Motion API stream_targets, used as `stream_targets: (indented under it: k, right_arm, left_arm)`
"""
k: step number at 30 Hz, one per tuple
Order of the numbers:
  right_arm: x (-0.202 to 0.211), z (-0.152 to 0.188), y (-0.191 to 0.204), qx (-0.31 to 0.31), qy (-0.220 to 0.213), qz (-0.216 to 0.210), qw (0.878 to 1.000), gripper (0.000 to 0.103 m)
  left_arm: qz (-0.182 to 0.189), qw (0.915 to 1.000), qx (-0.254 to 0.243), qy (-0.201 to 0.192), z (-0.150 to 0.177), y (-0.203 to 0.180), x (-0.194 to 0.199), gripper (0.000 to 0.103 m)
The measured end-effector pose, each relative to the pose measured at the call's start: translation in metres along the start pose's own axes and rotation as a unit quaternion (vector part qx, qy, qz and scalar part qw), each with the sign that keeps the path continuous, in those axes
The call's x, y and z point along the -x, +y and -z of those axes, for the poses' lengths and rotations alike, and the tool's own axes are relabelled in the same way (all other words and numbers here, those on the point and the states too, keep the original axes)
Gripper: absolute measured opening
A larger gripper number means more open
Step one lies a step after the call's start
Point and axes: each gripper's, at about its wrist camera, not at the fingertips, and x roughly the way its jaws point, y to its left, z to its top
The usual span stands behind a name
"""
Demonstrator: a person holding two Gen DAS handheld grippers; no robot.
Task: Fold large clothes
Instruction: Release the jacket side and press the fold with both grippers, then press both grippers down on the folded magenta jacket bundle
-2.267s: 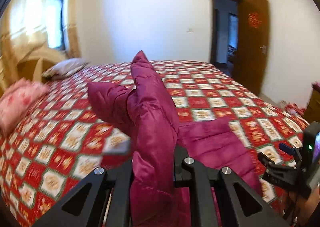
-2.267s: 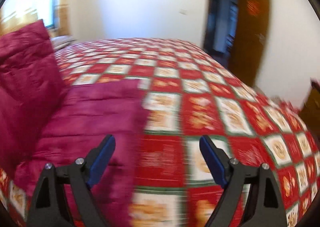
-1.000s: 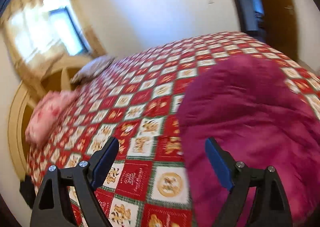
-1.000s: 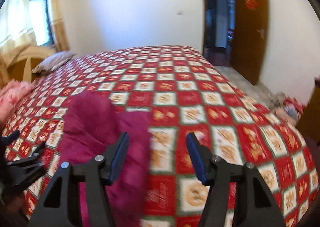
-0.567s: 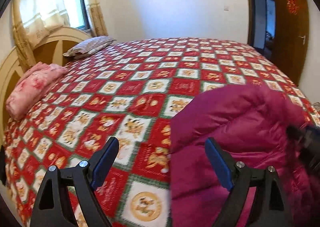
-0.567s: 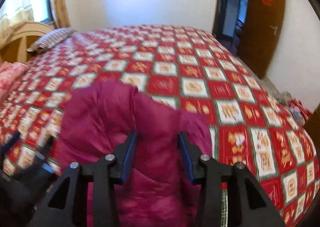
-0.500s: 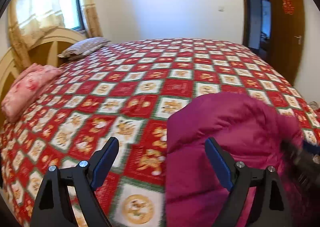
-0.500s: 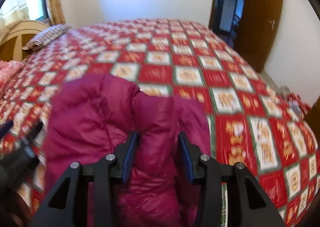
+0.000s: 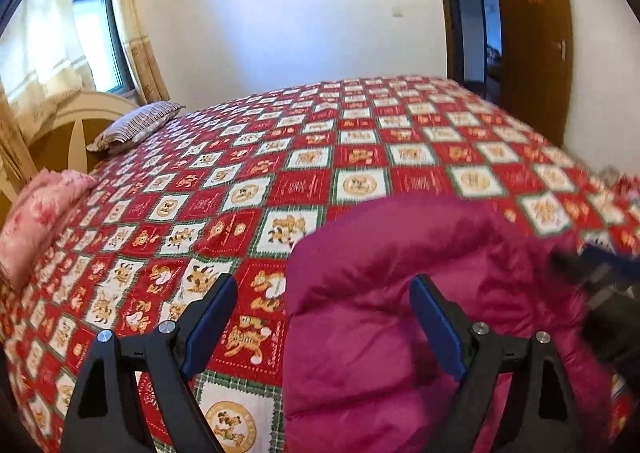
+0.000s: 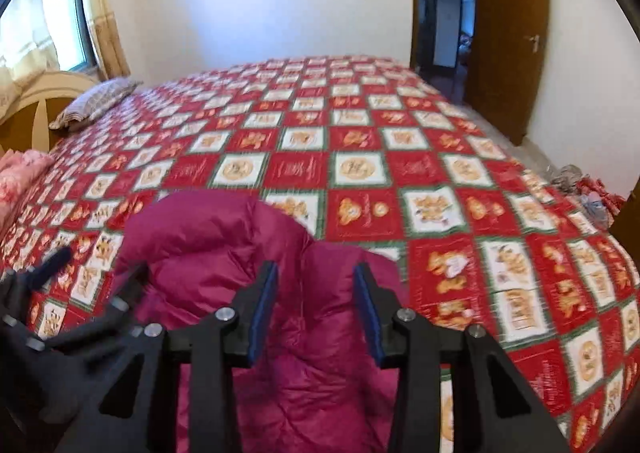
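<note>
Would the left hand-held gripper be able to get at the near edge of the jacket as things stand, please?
Probably yes: the left hand-held gripper is open, the jacket edge lies between its fingers, and nothing blocks it.

Right tongs blurred, perhaps moving
</note>
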Motion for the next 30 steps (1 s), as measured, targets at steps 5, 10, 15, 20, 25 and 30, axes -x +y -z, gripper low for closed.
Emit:
stream_targets:
  k: [5,10,15,20,25,30]
  right_arm:
    - [-0.036,0.035,-0.013,-0.026,0.024,-0.013,0.999,0.038]
    - [-0.038,0.045,-0.02,-0.047,0.014,-0.031,0.998,0.038]
    - [-0.046,0.051,-0.02,-0.049,0.012,-0.034,0.998,0.038]
    - [-0.049,0.055,-0.019,-0.045,0.013,-0.033,0.998,0.038]
    - [-0.053,0.057,-0.019,-0.042,0.015,-0.031,0.999,0.038]
    - [-0.055,0.059,-0.019,-0.04,0.015,-0.029,0.999,0.038]
  left_arm:
    - [-0.003,0.9986,-0.028,0.044,0.012,-0.018,-0.033,0.088]
    - [-0.006,0.9987,-0.012,0.048,0.029,-0.02,-0.049,0.092]
    - [0.013,0.9981,0.011,0.06,0.035,-0.013,-0.06,0.096]
    - [0.022,0.9974,0.022,0.065,0.04,-0.01,-0.067,0.098]
    - [0.012,0.9979,0.014,0.063,0.042,-0.014,-0.068,0.099]
    - [0.009,0.998,0.01,0.063,0.044,-0.016,-0.069,0.1]
